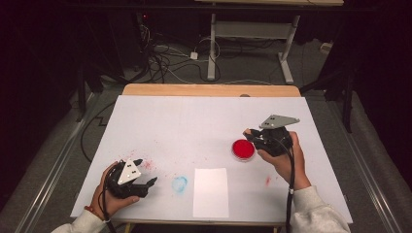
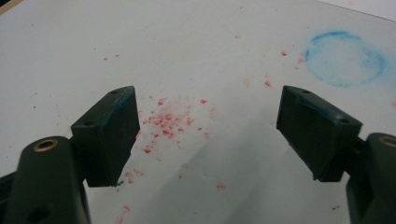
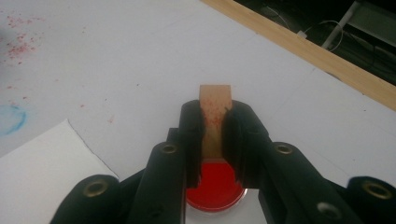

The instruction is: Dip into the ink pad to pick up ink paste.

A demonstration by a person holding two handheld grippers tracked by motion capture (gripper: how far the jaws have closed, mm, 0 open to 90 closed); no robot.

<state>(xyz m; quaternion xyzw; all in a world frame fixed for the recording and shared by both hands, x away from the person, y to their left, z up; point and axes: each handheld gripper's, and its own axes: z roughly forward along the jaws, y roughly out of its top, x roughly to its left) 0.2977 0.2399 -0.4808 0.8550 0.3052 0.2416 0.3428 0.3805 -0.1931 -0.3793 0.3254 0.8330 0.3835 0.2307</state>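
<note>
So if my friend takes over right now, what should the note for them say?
Right gripper: shut on a small wooden block speckled with red, held above the round red ink dish.
Left gripper: open, holding nothing, low over red specks on the table cover.
White paper sheet: lies blank near the front edge, beside a blue ring mark.
Done: block picked up, seemingly inked.
Left: probably press the block onto the paper; nothing is printed there yet.
</note>
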